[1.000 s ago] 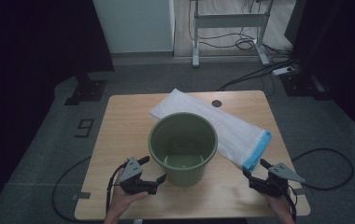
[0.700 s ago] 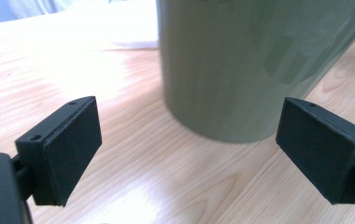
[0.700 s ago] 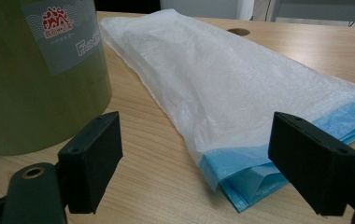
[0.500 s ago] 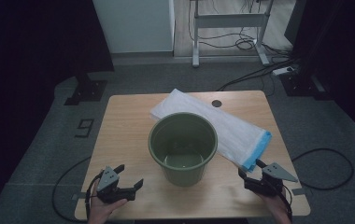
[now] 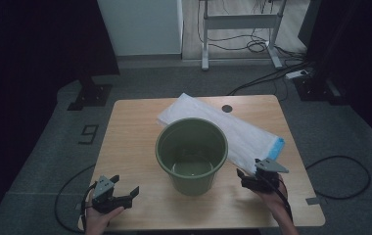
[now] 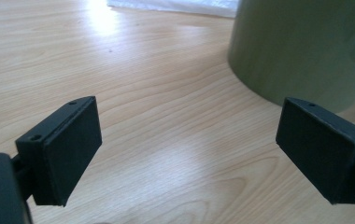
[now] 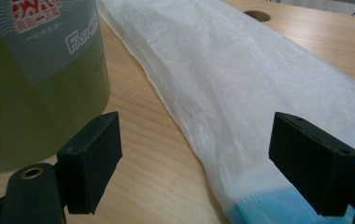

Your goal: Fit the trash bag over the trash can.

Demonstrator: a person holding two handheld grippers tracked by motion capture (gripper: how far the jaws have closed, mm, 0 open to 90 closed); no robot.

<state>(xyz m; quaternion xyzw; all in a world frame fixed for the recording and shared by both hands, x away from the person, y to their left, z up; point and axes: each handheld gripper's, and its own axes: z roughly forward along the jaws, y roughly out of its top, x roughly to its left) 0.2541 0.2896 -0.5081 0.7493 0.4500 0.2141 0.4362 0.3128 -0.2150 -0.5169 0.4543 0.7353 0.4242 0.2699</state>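
An empty olive-green bucket (image 5: 191, 152) stands upright in the middle of the wooden table (image 5: 130, 127). Behind and to its right lies a flat white plastic bag (image 5: 238, 132) with a blue end (image 5: 277, 147). My left gripper (image 5: 125, 186) hovers open near the front left corner, well apart from the bucket (image 6: 306, 42); nothing is between its pads (image 6: 63, 149). My right gripper (image 5: 248, 170) is open at the bucket's right, low over the table. Its view has the bucket wall (image 7: 35, 84) on the left and the bag (image 7: 259, 79) ahead, blue end (image 7: 278, 207) nearest.
A round cable hole (image 5: 227, 108) is in the table's far edge. Bare wood stretches along the table's left side. Black cables (image 5: 340, 171) lie on the grey floor to the right, and a desk frame (image 5: 240, 29) stands behind.
My left gripper has drawn back from the bucket's side to the front left corner. My right gripper has shifted a little left, closer to the bucket. Bucket and bag have not moved.
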